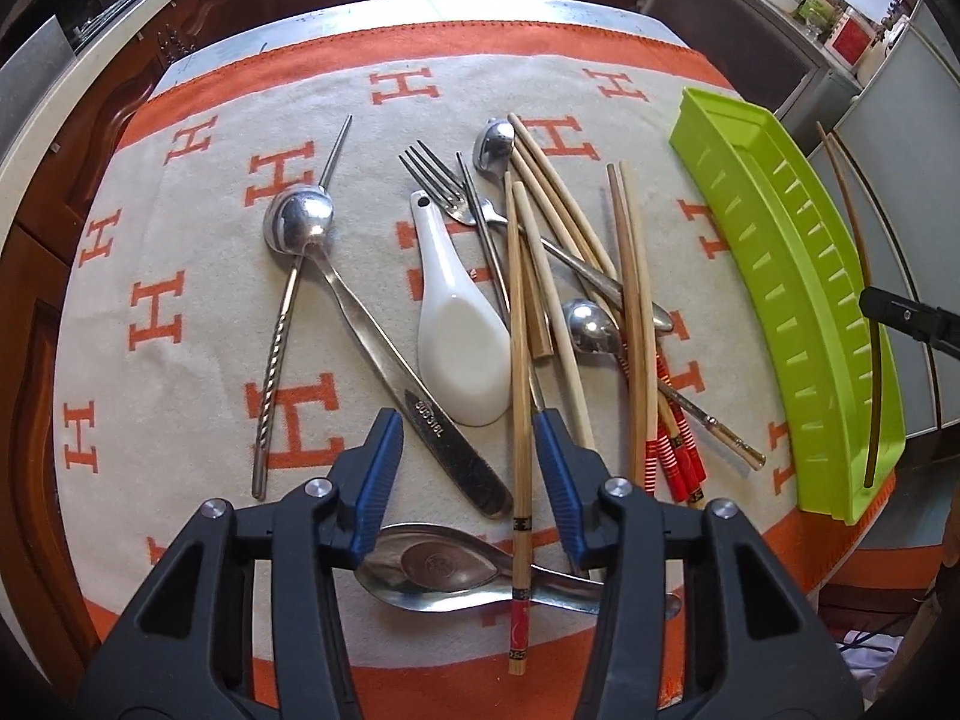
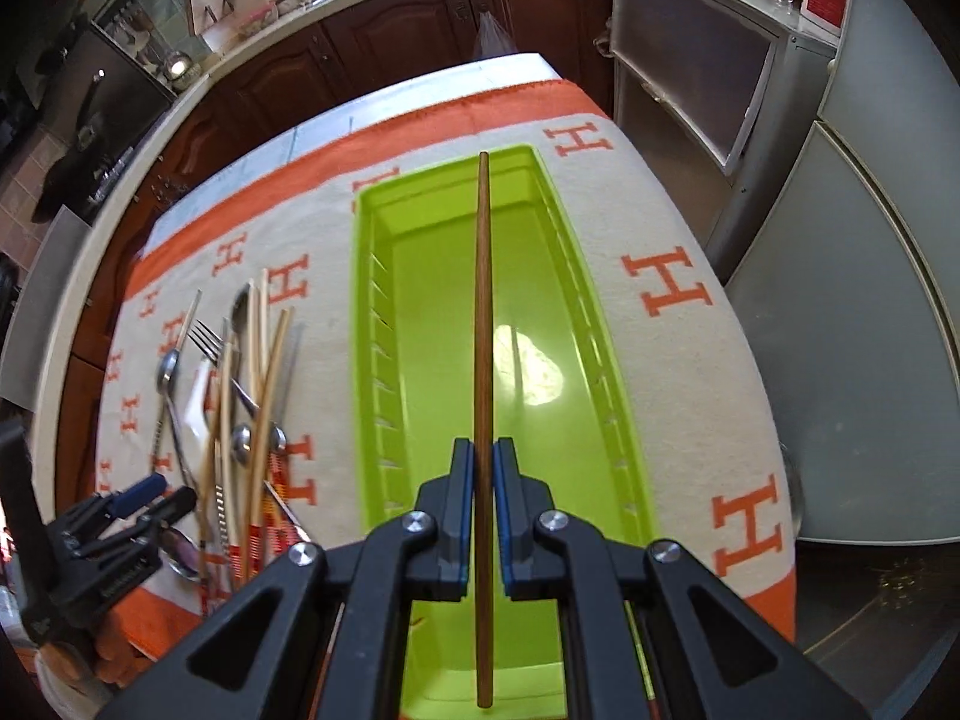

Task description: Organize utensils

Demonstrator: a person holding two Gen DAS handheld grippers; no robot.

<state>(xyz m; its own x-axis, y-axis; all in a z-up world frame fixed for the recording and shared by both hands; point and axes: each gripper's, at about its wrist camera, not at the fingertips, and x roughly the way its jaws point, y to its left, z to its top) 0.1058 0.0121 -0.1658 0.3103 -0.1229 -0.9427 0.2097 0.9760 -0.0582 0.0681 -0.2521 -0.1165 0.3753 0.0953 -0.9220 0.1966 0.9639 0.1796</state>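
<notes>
- On the left, the left gripper (image 1: 471, 468) hangs over the pile of loose cutlery with its blue-padded fingers (image 1: 378, 468) half spread and nothing pinched. A pale bamboo chopstick with a red patterned end (image 1: 519, 420) runs up through the gap, and the flat handle of a long steel spoon (image 1: 420, 396) lies under it.
- To take that chopstick cleanly, I judge the fingers should straddle it alone and clear the steel handle and the white ceramic soup spoon (image 1: 459, 330) just beside it. Otherwise two pieces may lift together.
- A wide steel spoon (image 1: 444, 570) lies under the fingers at the near edge, crossed by the same chopstick, so a slow, straight lift would keep it from being dragged off.
- Further right, the steel fork (image 1: 438, 186), small steel spoons and more bamboo chopsticks lie crossed on each other, still unsorted.
- At the right, the right gripper (image 2: 483, 480) has its fingers pressed together on a dark brown wooden chopstick (image 2: 483, 324), held lengthwise above the long lime-green plastic tray (image 2: 372, 312).
- That chopstick already lines up with the tray's length. Lowering it close to the floor before letting go should stop it bouncing or rolling askew.
- The desk carries a cream cloth with orange H letters and an orange border (image 2: 678, 312). The tray sits near its right edge.
- Around it stand dark wooden kitchen cabinets (image 2: 384, 42), and grey appliance doors on the right.
</notes>
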